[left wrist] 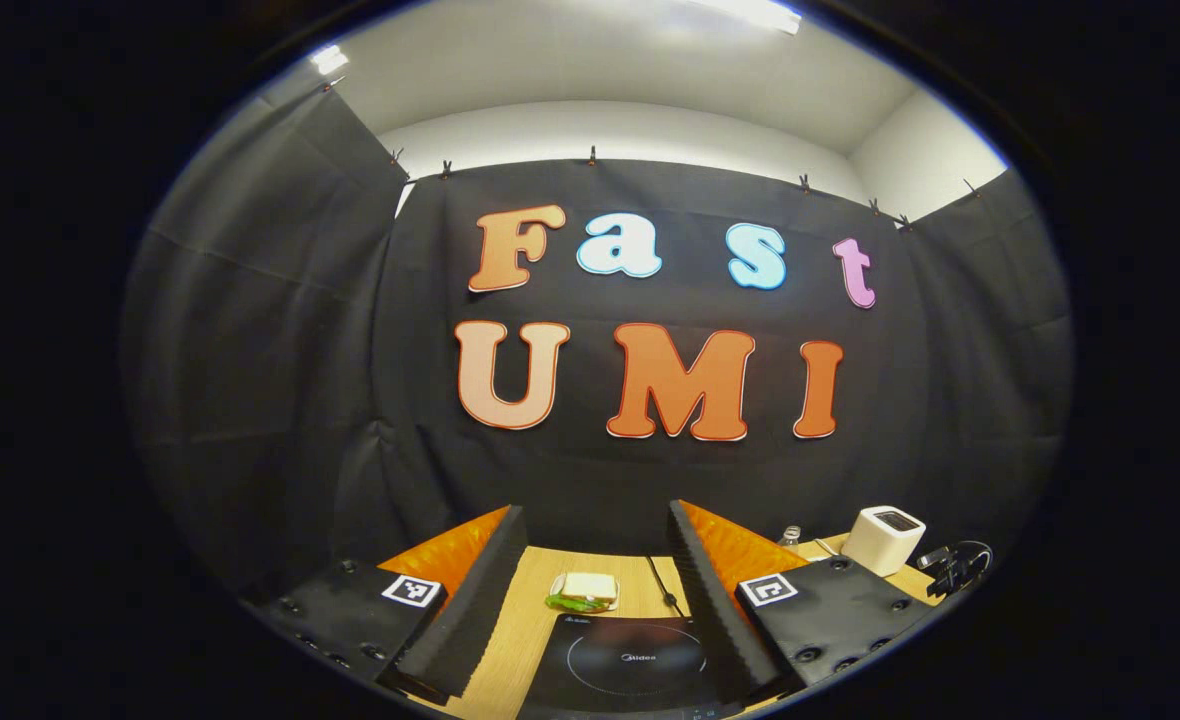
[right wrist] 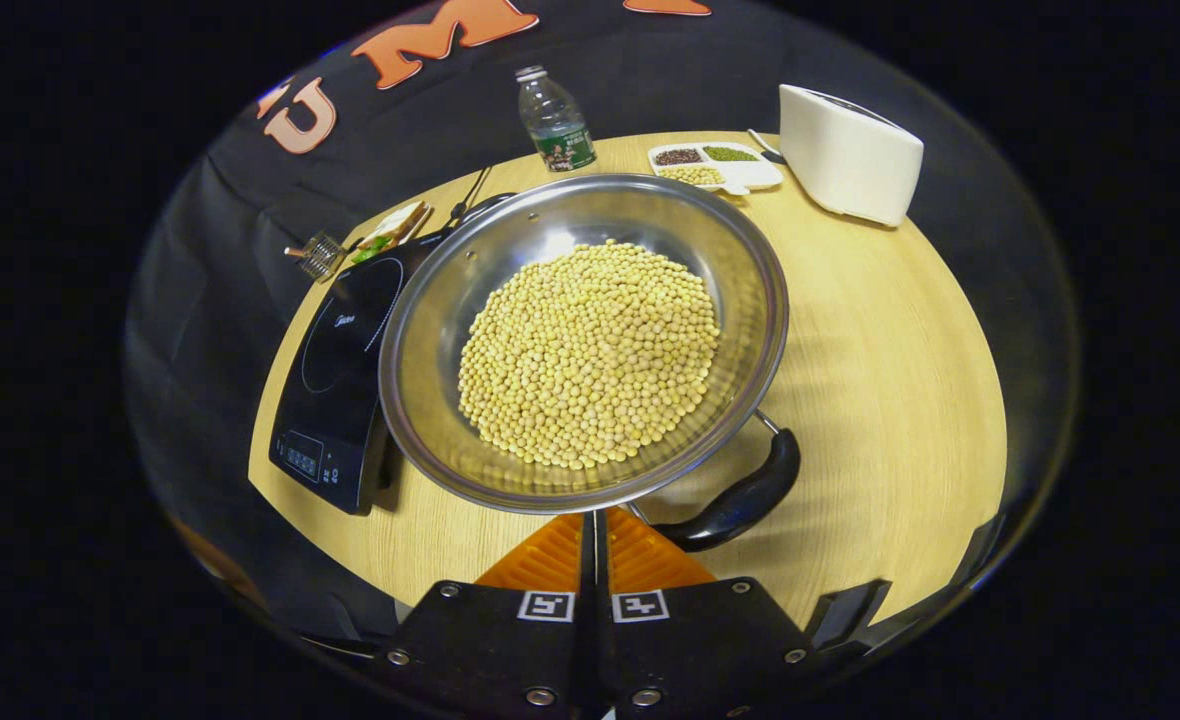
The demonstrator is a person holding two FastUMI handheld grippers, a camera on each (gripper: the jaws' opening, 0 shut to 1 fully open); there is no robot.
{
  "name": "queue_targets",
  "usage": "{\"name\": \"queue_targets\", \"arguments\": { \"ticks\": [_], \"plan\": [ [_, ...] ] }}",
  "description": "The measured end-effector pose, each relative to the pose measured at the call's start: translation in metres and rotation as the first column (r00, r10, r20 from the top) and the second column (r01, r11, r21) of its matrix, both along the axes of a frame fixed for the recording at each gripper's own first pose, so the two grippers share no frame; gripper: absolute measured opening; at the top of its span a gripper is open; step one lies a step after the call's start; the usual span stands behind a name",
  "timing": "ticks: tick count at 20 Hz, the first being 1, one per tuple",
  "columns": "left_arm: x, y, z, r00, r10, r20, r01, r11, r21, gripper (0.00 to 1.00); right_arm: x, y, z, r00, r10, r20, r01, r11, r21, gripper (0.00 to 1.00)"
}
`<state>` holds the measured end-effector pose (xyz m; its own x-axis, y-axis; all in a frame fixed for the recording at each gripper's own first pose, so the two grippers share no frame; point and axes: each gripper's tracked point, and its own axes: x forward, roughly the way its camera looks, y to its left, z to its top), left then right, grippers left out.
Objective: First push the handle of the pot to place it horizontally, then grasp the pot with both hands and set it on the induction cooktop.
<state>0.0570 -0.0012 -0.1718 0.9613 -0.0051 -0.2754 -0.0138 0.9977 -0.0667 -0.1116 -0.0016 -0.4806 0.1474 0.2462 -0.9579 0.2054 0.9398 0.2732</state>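
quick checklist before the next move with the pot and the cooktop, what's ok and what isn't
1. Right tongs ready to push: ok, fingers together, just short of the pot rim.
2. Pot handle within reach: ok, it lies to the right of the tongs.
3. Handle horizontal: not ok, it slants along the rim toward the camera.
4. Left tongs open for a grasp: ok, held over the induction cooktop.
5. Pot on cooktop: not ok, it sits on the table beside it, its rim overlapping the edge.
6. Soybeans contained: ok, heaped inside.
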Motion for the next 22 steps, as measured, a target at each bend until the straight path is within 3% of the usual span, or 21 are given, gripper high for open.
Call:
{"name": "queue_targets", "arguments": {
  "ticks": [8,14,17,22],
  "plan": [
    [0.003,-0.004,-0.015,0.999,-0.015,-0.029,0.016,1.0,0.021,0.93,0.017,-0.059,-0.011,1.0,0.0,0.014,0.002,0.984,-0.179,0.0],
    [0.005,-0.007,-0.024,0.999,-0.03,-0.044,0.032,0.999,0.033,0.93,0.035,-0.092,-0.018,0.999,-0.044,0.015,0.047,0.973,-0.226,0.0],
    [0.008,-0.007,-0.032,0.998,-0.028,-0.058,0.03,0.999,0.033,0.93,0.043,-0.118,-0.029,0.999,-0.042,0.008,0.042,0.946,-0.323,0.0],
    [0.014,-0.006,-0.051,0.995,-0.029,-0.092,0.032,0.999,0.031,0.93,0.053,-0.129,-0.039,0.995,-0.099,-0.002,0.094,0.946,-0.311,0.0]
  ]
}}
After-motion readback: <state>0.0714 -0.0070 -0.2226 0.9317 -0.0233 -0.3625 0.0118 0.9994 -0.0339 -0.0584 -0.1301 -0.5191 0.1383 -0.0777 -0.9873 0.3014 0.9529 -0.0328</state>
